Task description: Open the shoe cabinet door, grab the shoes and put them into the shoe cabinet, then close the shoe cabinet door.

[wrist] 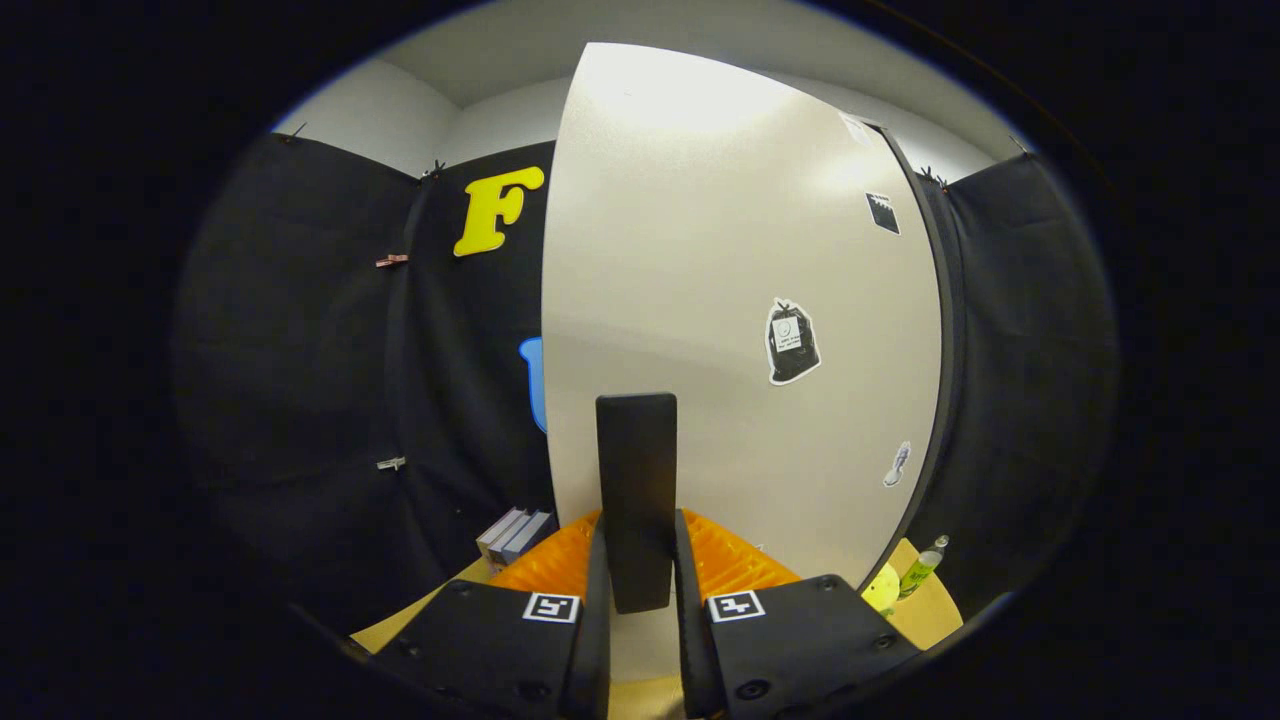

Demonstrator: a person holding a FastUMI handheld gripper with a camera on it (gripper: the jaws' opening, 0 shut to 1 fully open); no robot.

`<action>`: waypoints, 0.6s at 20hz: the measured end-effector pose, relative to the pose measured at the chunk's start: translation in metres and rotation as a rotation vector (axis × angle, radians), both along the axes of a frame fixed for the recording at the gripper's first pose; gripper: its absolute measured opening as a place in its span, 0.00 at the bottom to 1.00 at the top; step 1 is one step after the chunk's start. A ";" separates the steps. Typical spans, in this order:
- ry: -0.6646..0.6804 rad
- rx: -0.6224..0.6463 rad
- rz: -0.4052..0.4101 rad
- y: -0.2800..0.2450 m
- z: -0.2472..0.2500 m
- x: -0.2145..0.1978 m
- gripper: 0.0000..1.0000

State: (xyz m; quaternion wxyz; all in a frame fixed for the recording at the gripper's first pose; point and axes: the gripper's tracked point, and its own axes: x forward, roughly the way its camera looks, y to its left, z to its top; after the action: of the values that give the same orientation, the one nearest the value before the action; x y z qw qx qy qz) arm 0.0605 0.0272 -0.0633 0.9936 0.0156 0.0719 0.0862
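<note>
The shoe cabinet's white door (720, 260) stands close in front of me and carries a few small stickers. Its free edge is on the left, and a dark strip of the cabinet frame (938, 330) runs down its right side. A black vertical bar handle (636, 470) is fixed low on the door near the free edge. My gripper (640, 520) is shut on this handle, with one of its fingers (735, 565) pressed against each side of the bar. From this angle I cannot tell how far the door is swung.
A small stack of books (515, 535) lies on the tan surface (920, 610) left of the door's free edge. A green bottle (922, 566) and a round yellow thing (882, 588) stand at the lower right, by the hinge side.
</note>
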 end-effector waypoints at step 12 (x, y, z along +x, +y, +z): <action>0.012 0.009 0.043 -0.061 0.009 -0.068 0.31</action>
State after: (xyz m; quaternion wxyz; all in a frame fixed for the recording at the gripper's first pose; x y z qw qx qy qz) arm -0.0077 -0.0339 -0.0539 0.9910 0.0191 0.0778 0.1075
